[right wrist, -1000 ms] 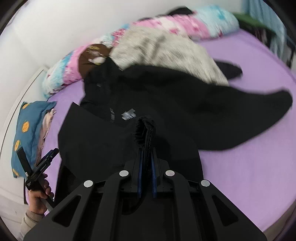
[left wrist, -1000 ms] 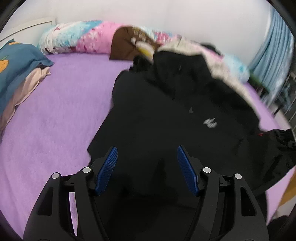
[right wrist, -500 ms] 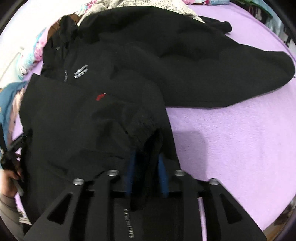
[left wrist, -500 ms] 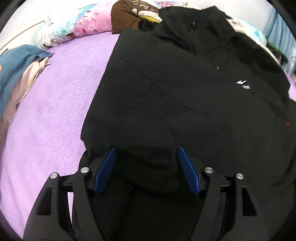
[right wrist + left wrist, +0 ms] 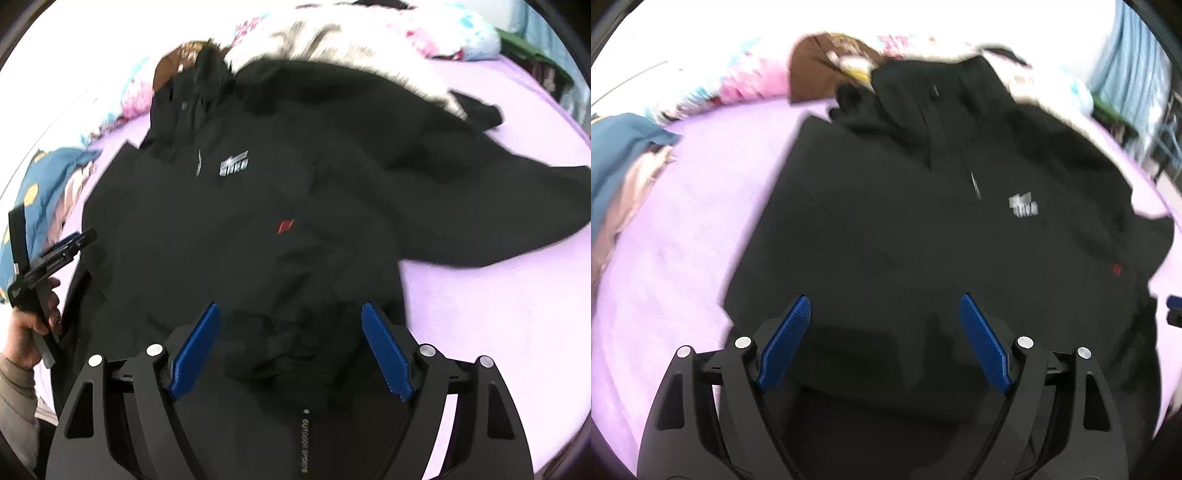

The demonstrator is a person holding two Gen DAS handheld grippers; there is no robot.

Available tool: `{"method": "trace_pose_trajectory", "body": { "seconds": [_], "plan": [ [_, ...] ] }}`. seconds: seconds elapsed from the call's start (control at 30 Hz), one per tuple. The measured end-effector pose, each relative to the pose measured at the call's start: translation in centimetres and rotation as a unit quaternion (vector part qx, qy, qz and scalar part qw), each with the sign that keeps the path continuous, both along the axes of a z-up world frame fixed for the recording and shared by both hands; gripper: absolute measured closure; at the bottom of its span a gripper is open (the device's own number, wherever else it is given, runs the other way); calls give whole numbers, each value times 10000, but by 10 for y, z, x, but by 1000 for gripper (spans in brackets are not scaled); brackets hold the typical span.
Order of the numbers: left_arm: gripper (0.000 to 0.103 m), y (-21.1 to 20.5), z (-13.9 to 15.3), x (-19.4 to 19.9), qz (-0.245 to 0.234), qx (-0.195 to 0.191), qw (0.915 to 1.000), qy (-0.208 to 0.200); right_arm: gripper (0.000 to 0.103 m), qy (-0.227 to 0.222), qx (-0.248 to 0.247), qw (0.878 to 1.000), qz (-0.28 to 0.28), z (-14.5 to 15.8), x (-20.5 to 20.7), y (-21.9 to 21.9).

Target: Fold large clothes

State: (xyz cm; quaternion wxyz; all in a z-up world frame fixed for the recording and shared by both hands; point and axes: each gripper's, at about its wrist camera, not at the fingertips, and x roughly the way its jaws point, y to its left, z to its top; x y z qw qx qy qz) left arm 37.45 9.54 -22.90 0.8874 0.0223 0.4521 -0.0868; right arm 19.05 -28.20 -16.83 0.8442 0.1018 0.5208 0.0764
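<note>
A large black jacket [image 5: 923, 221] with a silver chest logo [image 5: 1024, 205] lies spread on the purple bed [image 5: 683, 229]. My left gripper [image 5: 882, 325] is open and empty above its lower left hem. In the right wrist view the jacket [image 5: 295, 206] shows a red tag [image 5: 285, 226], with one sleeve [image 5: 524, 206] stretched out to the right and the other folded across the front. My right gripper [image 5: 288, 332] is open and empty above the folded sleeve's cuff [image 5: 295, 332]. The left gripper [image 5: 55, 254] also shows at the left edge of the right wrist view, held in a hand.
Floral pillows [image 5: 746, 88], a brown cushion [image 5: 820, 62] and a pale fleece garment [image 5: 332, 33] lie along the bed's far side. A blue pillow on folded cloth [image 5: 617, 155] sits at the left. Blue curtains [image 5: 1134, 55] hang at the far right. Bare purple bedding [image 5: 498, 325] lies right of the jacket.
My right gripper has opened and let go of the sleeve cuff, which now lies on the jacket front. Both grippers have lifted back a little. The left gripper stays open.
</note>
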Motion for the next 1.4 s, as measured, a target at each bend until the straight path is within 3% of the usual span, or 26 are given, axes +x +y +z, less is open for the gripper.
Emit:
{"method": "trace_pose_trajectory", "body": {
  "seconds": [0.2, 0.37, 0.53, 0.7, 0.97, 1.27, 1.4],
  "plan": [
    [17, 5, -37, 12, 56, 64, 9985, 537, 25, 547, 107, 9983, 184, -57, 10, 6],
    [9, 0, -47, 14, 39, 126, 9985, 529, 17, 403, 311, 9982, 326, -65, 10, 4],
    [9, -1, -32, 13, 154, 178, 9984, 504, 15, 335, 557, 9975, 270, -49, 9, -2],
    [9, -3, -1, -7, 175, -164, 9994, 259, 14, 240, 937, 9953, -98, -26, 5, -27],
    [8, -36, 42, -52, 109, -310, 9993, -157, 11, -488, 1176, 9918, -130, 34, -6, -61],
    [8, -130, 63, -78, -264, -309, 9990, -194, 9, -1203, 1543, 9751, -1043, 66, -13, -161],
    [8, -175, 66, -79, -480, -388, 9979, -181, 9, -1325, 1780, 9544, -1997, 53, -14, -245]
  ]
}}
